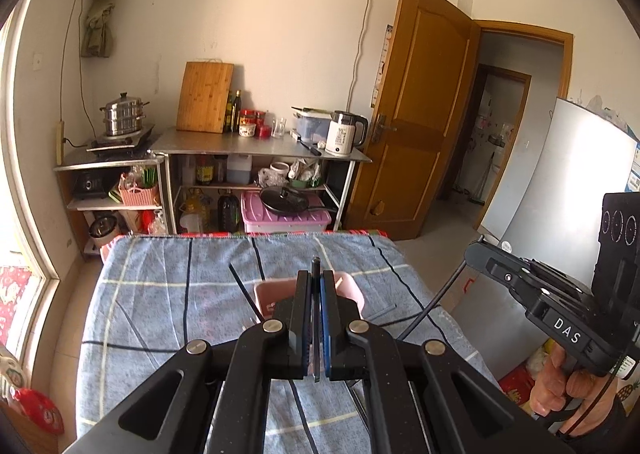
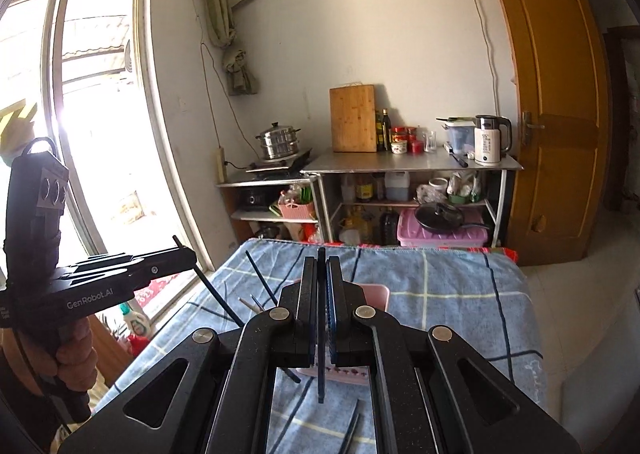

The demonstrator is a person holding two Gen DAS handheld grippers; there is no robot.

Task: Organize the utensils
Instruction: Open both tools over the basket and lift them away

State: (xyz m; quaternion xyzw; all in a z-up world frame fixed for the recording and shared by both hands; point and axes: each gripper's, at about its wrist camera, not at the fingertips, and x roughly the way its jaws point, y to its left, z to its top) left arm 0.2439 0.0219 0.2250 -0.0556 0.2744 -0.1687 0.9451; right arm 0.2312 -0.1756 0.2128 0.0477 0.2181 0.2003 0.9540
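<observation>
— Looking along the left gripper [image 1: 316, 318], what do you see between its fingers?

— Its jaws are pressed nearly together on a thin dark chopstick [image 1: 315, 274], which stands upright, its tip poking above the fingertips. Right behind the fingers sits a pale pink plastic utensil holder [image 1: 352, 286] on the blue-grey checked cloth [image 1: 168, 294] covering the table.

— And the right gripper [image 2: 322, 294]?

— Same story: jaws closed to a narrow slit, clamping a second dark flat chopstick [image 2: 321, 366] that runs upright between the blue-lined pads and hangs down below them. The pink holder lies just beyond and beneath it.

— Anything already in the holder?

— Several dark chopsticks [image 2: 260, 286] lean out of it toward the window side. In the left wrist view one slanted stick [image 1: 244, 290] shows just left of the holder. Two more dark sticks [image 2: 352, 430] lie flat on the cloth near the bottom of the right wrist view.

— Where are the grippers relative to each other?

— Side by side; each shows at the edge of the other's view, held by a bare hand [image 1: 568, 386].

— Background?

— A steel shelf table [image 2: 412, 163] with a bamboo cutting board [image 2: 354, 117], a white electric kettle [image 2: 490, 139], and a brown wooden door [image 2: 552, 101].
</observation>
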